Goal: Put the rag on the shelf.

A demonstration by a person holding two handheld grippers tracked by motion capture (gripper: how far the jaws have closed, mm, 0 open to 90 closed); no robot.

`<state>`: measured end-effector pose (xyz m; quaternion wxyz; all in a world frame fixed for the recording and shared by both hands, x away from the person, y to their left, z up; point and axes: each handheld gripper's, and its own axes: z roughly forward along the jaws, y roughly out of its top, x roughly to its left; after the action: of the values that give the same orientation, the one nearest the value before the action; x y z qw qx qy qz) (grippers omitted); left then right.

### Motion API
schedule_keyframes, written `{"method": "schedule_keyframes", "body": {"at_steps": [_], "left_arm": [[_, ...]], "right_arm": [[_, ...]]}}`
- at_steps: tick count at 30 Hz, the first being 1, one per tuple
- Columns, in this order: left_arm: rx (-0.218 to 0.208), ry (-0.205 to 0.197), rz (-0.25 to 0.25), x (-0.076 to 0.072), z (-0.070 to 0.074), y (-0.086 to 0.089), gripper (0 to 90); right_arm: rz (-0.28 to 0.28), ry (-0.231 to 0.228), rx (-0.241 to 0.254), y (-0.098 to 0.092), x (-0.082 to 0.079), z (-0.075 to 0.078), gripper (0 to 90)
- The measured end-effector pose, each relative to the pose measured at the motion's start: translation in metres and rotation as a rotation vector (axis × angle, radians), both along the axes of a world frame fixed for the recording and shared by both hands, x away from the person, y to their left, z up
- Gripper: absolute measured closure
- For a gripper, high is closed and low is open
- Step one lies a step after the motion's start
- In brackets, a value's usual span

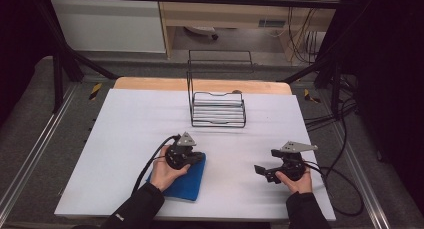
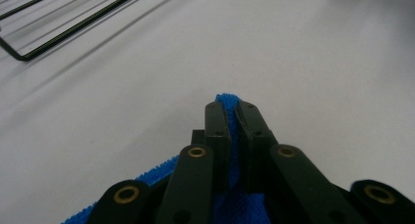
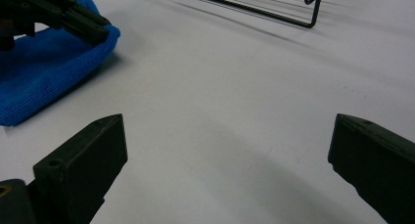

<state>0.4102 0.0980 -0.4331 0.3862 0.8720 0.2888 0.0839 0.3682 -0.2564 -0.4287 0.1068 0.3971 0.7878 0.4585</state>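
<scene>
Low, left gripper (image 2: 234,117) pinching cloth (image 1: 186,181) corner

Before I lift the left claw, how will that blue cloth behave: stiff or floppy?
Probably floppy: the blue cloth is soft terry, pinched at one corner by the left claw, so the rest should hang and drag. It looks light, lying folded flat on the table. Its nap should resist slipping.

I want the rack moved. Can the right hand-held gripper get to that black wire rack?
Probably yes. The right hand-held gripper is open and holds nothing, and bare white table lies between it and the black wire rack. The blue cloth sits off to the side.
</scene>
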Motion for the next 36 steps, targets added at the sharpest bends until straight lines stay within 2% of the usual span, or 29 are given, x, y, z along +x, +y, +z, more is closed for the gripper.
{"method": "schedule_keyframes", "body": {"at_steps": [4,6,7,8,9,10,13,14,15,17,22,23,24,25,27,32,36], "left_arm": [[0.007,0.008,0.012,0.005,-0.004,-0.003,81.1],[0.005,-0.009,0.023,0.004,-0.001,0.0,68.0],[-0.001,-0.013,0.033,0.004,0.002,0.002,68.0],[-0.015,-0.01,0.039,0.003,0.005,0.004,58.0],[-0.014,-0.015,0.039,0.002,0.009,0.008,58.0],[-0.009,-0.025,0.044,0.001,0.013,0.012,48.1],[-0.016,-0.038,0.066,-0.003,0.025,0.028,34.5],[-0.022,-0.038,0.074,-0.004,0.028,0.035,30.8],[-0.022,-0.034,0.082,-0.006,0.031,0.042,30.8],[-0.013,-0.039,0.104,-0.01,0.034,0.058,23.4],[-0.011,-0.049,0.16,-0.023,0.031,0.096,17.2],[-0.015,-0.046,0.173,-0.025,0.028,0.102,14.7],[-0.011,-0.049,0.187,-0.028,0.026,0.109,14.7],[-0.007,-0.05,0.204,-0.03,0.024,0.114,11.6],[0.0,-0.046,0.233,-0.034,0.02,0.125,7.9],[-0.014,-0.049,0.292,-0.042,0.015,0.148,5.4],[-0.03,-0.046,0.311,-0.046,0.013,0.161,5.4]], "right_arm": [[0.003,-0.004,-0.008,0.003,0.0,0.0,1.8],[0.003,-0.01,-0.007,0.006,0.0,0.001,1.8],[0.003,-0.01,-0.007,0.006,0.0,0.001,1.8],[-0.001,-0.01,-0.002,0.008,-0.001,0.001,1.8],[-0.001,-0.01,-0.002,0.008,-0.001,0.001,1.8],[-0.009,-0.011,0.001,0.011,-0.001,0.002,2.2],[-0.021,-0.019,-0.003,0.018,-0.001,0.003,3.0],[-0.025,-0.023,-0.005,0.021,-0.001,0.004,3.3],[-0.025,-0.023,-0.005,0.021,-0.001,0.004,3.3],[-0.034,-0.024,-0.013,0.035,0.0,0.005,4.3],[-0.04,-0.013,-0.046,0.058,0.003,0.004,5.2],[-0.024,0.002,-0.057,0.07,0.004,0.003,5.0],[-0.024,0.002,-0.057,0.07,0.004,0.003,5.0],[-0.008,0.005,-0.067,0.082,0.004,0.002,5.3],[0.008,0.01,-0.065,0.093,0.004,0.001,6.3],[0.035,0.034,-0.05,0.116,0.003,-0.003,12.6],[0.061,0.054,-0.059,0.138,0.002,-0.008,19.0]]}}
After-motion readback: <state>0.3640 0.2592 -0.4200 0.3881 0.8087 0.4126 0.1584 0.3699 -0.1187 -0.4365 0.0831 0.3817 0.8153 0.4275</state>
